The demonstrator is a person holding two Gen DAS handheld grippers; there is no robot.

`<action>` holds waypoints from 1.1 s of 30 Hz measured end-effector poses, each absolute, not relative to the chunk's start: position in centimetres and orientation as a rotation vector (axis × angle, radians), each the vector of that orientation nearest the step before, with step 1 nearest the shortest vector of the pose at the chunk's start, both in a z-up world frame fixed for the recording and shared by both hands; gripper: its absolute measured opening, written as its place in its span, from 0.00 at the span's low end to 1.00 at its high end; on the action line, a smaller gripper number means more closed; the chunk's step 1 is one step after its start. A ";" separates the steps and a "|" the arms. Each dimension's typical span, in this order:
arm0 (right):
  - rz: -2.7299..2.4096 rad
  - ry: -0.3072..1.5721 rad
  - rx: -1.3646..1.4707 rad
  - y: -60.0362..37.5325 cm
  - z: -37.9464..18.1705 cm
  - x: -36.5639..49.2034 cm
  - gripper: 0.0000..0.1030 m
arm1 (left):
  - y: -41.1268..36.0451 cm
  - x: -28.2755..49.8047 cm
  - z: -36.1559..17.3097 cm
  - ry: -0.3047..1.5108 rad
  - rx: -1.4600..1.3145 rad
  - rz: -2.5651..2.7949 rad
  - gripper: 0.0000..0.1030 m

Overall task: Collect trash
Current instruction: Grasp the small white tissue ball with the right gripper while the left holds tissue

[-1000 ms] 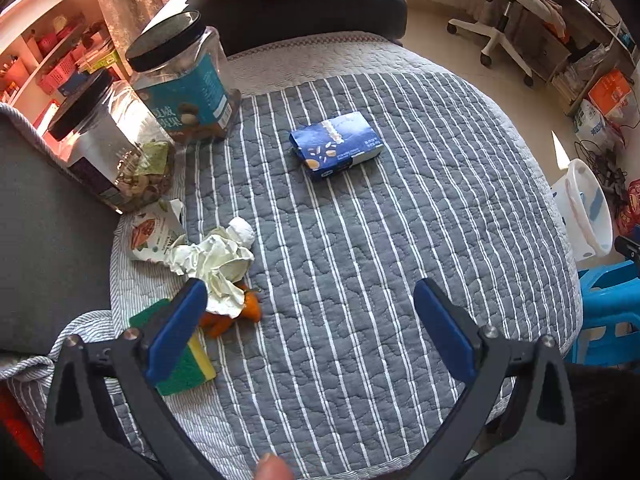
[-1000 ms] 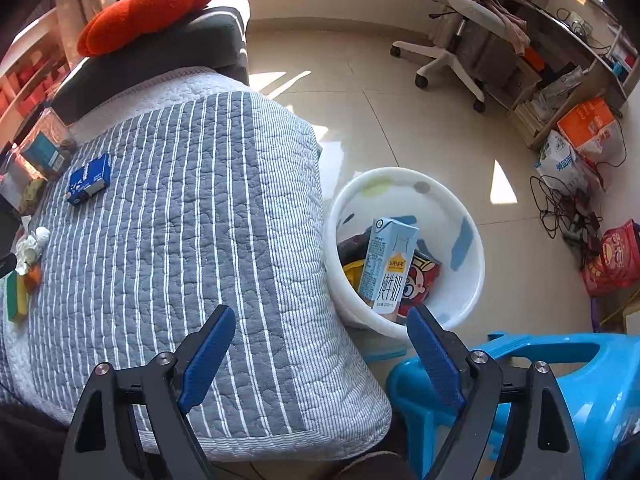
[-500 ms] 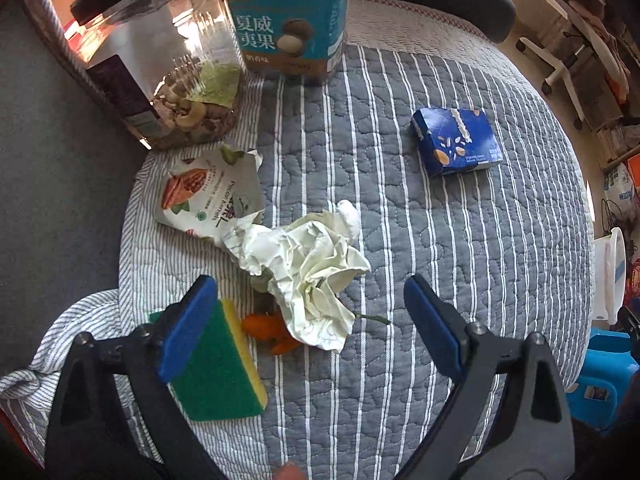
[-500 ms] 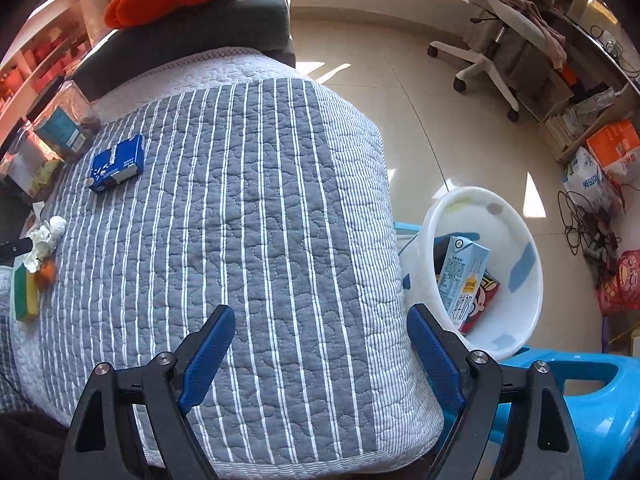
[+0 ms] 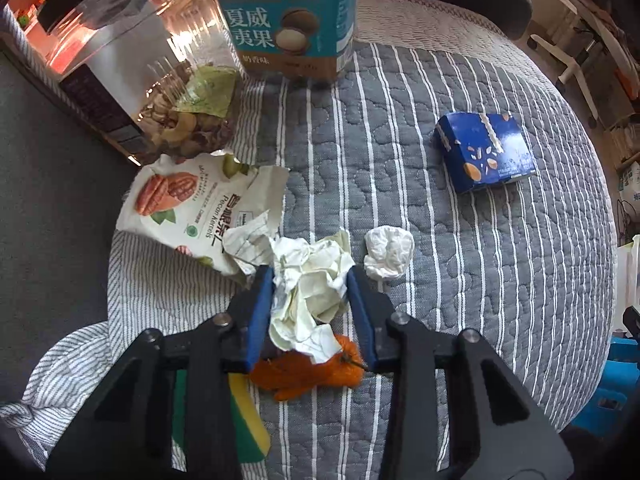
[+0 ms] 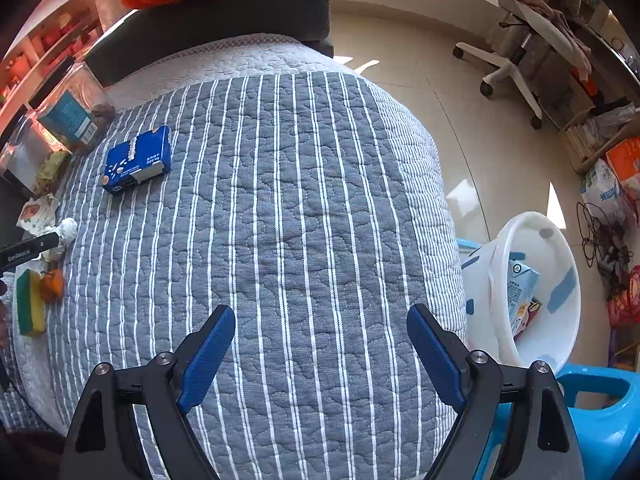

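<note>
Left gripper (image 5: 310, 280) has just been closing, its blue pads now squeezing the crumpled paper (image 5: 308, 284) on the striped quilt (image 5: 460, 280), above what looks like orange peel (image 5: 308, 372). Right gripper (image 6: 316, 354) hangs wide and empty; the white bin (image 6: 560, 320) sits beside the quilt.

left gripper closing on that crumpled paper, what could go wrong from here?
1. The left gripper has just been closing, with the crumpled paper between its pads; the loose lower flap near the orange peel may slip out or drag the peel along.
2. The paper overlaps the torn pecan bag, which might get dragged up with it.
3. The white bin sits off the far edge; a soft grip could drop the paper on the way.
</note>
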State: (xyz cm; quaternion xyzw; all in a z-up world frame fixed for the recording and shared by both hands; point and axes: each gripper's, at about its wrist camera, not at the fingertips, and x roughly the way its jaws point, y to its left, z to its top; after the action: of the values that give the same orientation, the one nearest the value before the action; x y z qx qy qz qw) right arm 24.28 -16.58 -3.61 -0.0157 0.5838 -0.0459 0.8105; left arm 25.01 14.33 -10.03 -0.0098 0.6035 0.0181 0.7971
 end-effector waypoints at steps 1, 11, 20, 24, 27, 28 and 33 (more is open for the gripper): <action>-0.093 1.246 -0.032 -16.1 -3.8 24.6 0.86 | 14.3 25.2 -9.7 1.293 -0.029 0.028 0.34; -0.031 1.234 -0.047 -10.2 -5.2 27.5 0.86 | 15.7 23.6 -4.7 1.208 -0.152 -0.081 0.18; 0.189 1.243 -0.019 -0.7 -7.5 29.8 0.86 | 19.4 21.4 -2.2 1.139 -0.127 -0.013 0.18; 0.244 1.239 -0.060 3.6 -9.2 30.5 0.80 | 20.8 21.1 -2.6 1.150 -0.129 0.017 0.18; 0.286 1.248 -0.067 5.7 -10.2 30.9 0.67 | 21.4 21.0 -2.8 1.158 -0.148 0.026 0.18; 0.294 1.246 -0.073 6.2 -10.4 31.0 0.64 | 21.5 21.0 -2.9 1.160 -0.150 0.029 0.18; 0.320 1.222 -0.092 8.2 -11.2 31.7 0.51 | 21.5 20.9 -3.1 1.166 -0.154 0.036 0.18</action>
State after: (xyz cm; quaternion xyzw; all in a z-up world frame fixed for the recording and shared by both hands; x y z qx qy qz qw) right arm 31.74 8.20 -11.22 -0.0429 0.5711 0.1497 0.8060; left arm 20.88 21.53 -3.08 -0.0726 0.5500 0.0168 0.8318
